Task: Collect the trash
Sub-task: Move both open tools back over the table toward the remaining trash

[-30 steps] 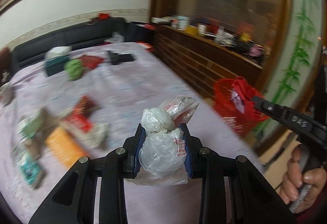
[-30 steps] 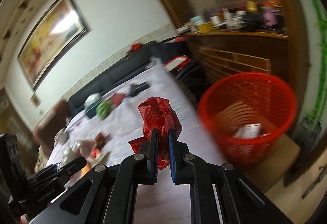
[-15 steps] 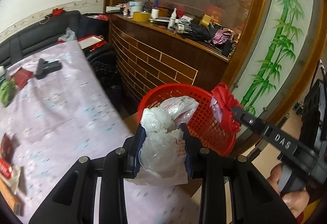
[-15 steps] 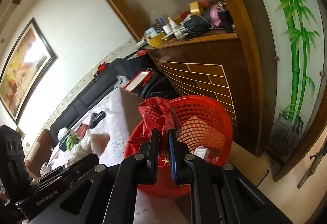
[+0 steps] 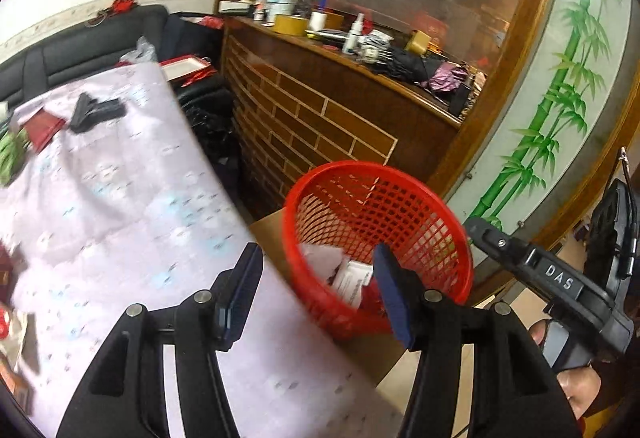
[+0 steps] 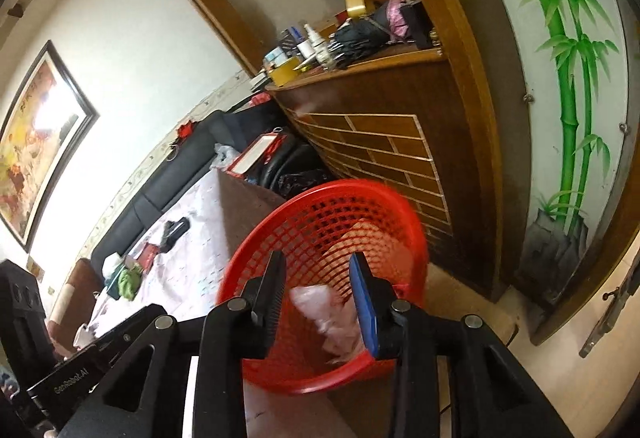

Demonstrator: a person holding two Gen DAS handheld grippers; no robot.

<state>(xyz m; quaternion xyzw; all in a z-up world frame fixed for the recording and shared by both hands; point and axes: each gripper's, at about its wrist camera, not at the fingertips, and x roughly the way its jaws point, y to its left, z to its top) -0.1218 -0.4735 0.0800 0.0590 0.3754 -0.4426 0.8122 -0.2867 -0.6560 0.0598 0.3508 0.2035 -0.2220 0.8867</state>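
Both the left gripper (image 5: 318, 288) and the right gripper (image 6: 318, 298) are seen spread wide and empty above the red mesh basket (image 5: 440, 214). Crumpled white trash (image 6: 336, 314) is seen lying inside the basket, balled up, so no long axis or pointing direction can be told. The basket could be knocked over if either gripper is swung back carelessly toward the litter (image 5: 44, 126) left on the cloth-covered surface (image 5: 120, 198)
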